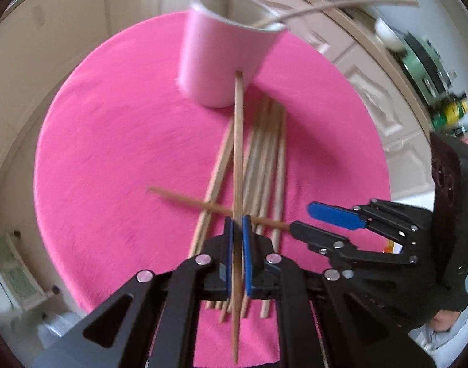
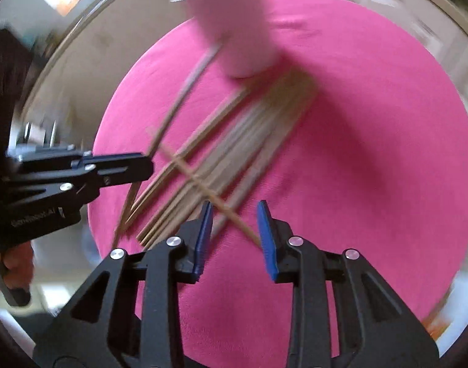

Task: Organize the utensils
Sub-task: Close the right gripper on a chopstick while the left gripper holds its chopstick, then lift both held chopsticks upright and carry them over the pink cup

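Observation:
A pink cup [image 1: 221, 58] stands at the far side of the pink cloth [image 1: 111, 153], with a few thin sticks poking out of it. Several wooden chopsticks [image 1: 266, 159] lie in a loose pile in front of it. My left gripper [image 1: 237, 236] is shut on one chopstick [image 1: 238, 141], which points toward the cup's base. One chopstick [image 2: 200, 184] lies across the pile, its near end between the fingers of my right gripper [image 2: 234, 217]. That gripper is open, and its pads do not press on the chopstick. The right wrist view is blurred and shows the left gripper [image 2: 141, 165] and the cup [image 2: 243, 40].
The cloth covers a round table whose rim [image 2: 65, 61] shows around it. Beige cabinet doors [image 1: 375, 92] stand behind, with bottles [image 1: 448, 113] at the far right. A person's hand [image 2: 16, 263] holds the left gripper's handle.

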Demonstrator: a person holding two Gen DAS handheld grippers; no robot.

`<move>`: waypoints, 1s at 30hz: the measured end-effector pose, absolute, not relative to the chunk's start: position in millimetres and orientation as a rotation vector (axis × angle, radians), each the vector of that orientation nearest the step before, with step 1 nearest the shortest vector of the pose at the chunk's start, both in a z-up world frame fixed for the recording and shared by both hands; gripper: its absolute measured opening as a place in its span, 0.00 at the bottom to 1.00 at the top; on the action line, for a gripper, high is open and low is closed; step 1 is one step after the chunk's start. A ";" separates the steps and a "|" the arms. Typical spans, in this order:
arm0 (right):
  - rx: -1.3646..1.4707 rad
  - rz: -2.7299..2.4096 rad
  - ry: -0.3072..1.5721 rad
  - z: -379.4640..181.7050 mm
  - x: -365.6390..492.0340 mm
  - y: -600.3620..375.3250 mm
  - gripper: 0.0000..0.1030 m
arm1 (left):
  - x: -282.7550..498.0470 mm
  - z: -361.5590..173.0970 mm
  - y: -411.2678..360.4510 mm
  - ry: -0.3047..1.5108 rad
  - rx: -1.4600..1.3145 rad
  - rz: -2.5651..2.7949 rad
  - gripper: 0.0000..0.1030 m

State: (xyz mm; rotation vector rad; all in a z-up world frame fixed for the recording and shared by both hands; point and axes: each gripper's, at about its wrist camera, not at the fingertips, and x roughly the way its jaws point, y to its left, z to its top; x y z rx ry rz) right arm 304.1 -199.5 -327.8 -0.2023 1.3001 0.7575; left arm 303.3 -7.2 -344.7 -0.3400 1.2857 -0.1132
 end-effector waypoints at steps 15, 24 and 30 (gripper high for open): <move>-0.574 0.883 1.368 -347.5 306.2 -146.0 0.06 | 261.0 -337.4 46.3 1.178 -0.514 0.009 0.06; -0.406 0.870 1.341 -320.9 305.4 -156.1 0.05 | 258.9 -308.1 61.0 1.082 -0.504 -0.019 0.06; -0.228 0.862 1.265 -287.1 300.4 -175.3 0.05 | 254.4 -284.8 69.0 0.983 -0.484 -0.054 0.06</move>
